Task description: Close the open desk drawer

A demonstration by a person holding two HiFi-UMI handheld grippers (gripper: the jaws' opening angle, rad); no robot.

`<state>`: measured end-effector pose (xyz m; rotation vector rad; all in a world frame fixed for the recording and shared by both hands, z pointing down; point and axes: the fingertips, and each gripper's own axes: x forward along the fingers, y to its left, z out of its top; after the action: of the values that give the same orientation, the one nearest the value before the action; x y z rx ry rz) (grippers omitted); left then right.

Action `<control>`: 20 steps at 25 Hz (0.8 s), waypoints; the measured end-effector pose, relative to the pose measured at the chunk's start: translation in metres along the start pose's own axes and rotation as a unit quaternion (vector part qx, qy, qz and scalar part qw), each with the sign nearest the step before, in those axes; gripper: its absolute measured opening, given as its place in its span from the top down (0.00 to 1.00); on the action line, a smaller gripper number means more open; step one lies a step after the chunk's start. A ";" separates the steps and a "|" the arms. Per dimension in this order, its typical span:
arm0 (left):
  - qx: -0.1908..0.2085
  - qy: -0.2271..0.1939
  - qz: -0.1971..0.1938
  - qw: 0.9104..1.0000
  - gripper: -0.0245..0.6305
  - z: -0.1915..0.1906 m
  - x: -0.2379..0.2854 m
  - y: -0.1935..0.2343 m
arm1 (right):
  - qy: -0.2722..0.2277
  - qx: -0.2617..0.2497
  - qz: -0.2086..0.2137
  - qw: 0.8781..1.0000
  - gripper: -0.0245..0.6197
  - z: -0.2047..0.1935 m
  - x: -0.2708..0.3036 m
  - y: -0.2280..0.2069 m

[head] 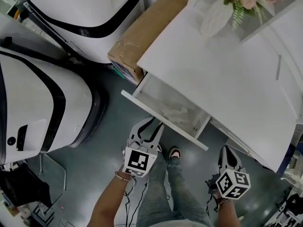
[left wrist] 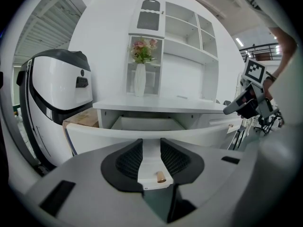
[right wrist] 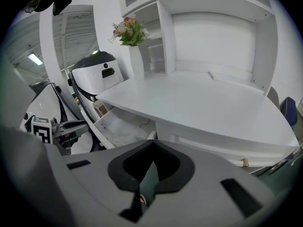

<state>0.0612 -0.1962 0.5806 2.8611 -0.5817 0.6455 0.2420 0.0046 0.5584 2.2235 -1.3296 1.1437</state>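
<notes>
Left gripper (head: 150, 129), spread around the knob (left wrist: 161, 176) of the drawer (head: 135, 100), is placed, we judge, to push; right gripper (head: 227, 154) hangs pressed together.

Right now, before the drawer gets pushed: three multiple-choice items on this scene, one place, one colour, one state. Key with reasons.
1. The cardboard box stands: A) on a shelf B) in the person's hands C) beside the desk, next to a white machine.
2. The knob on the drawer front is: A) black B) tan wood C) red.
3. The drawer is: A) shut flush B) pulled out C) lying on the floor.
1 C: the head view shows it standing between them. 2 B: the tan knob shows between the left gripper's parted jaws. 3 B: its inside is exposed.
</notes>
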 end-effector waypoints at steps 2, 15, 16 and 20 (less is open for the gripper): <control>0.000 0.000 0.000 1.000 0.76 0.002 0.003 0.000 | 0.000 0.002 -0.001 1.000 0.95 0.001 0.001 -0.002; -0.003 0.003 0.000 1.000 0.76 0.017 0.031 0.005 | -0.001 0.022 -0.009 1.000 0.95 0.008 0.006 -0.016; -0.007 0.004 0.001 1.000 0.76 0.019 0.033 0.005 | -0.001 0.024 -0.009 1.000 0.95 0.009 0.007 -0.017; -0.012 0.006 0.005 1.000 0.76 0.022 0.040 0.005 | -0.001 0.031 -0.010 0.999 0.95 0.010 0.009 -0.021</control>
<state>0.1005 -0.2195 0.5786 2.8312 -0.5981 0.6526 0.2670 0.0042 0.5614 2.2765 -1.2856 1.1901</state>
